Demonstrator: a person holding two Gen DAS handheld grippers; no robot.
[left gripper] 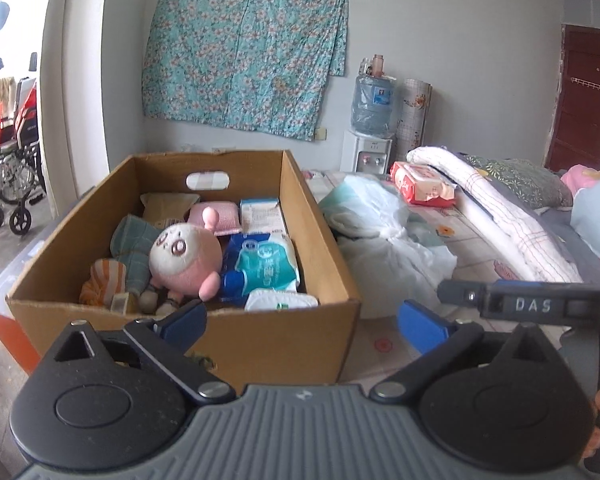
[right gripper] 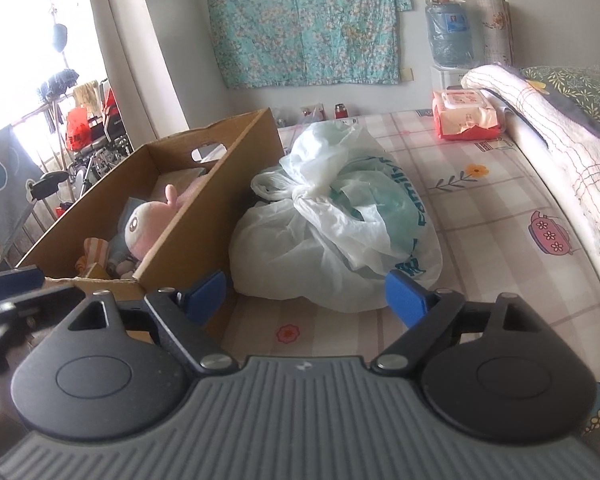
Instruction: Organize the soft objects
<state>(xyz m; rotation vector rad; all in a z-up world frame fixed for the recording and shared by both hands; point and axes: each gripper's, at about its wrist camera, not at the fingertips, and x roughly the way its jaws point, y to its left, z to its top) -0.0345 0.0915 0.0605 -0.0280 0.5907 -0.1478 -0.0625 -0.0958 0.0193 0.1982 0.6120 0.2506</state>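
Observation:
A cardboard box [left gripper: 324,240] [right gripper: 204,224] stands on the bed's left side. Inside lie a pink-and-white plush toy [left gripper: 186,260] [right gripper: 146,226], a blue-green wipes pack [left gripper: 266,268], a striped orange cloth [left gripper: 102,280] and other soft items. A knotted white plastic bag [left gripper: 384,236] [right gripper: 336,232] sits just right of the box. My left gripper [left gripper: 302,324] hangs open before the box's near wall, nothing between its blue fingers. My right gripper [right gripper: 306,298] is open too, its fingers to either side of the bag's near end without touching it.
A red tissue pack [left gripper: 422,188] [right gripper: 466,118] lies farther back on the checked sheet [right gripper: 500,208]. A folded quilt [right gripper: 556,120] lines the right side. A water dispenser [left gripper: 370,120] stands at the wall. A wheelchair [left gripper: 14,176] is at the far left.

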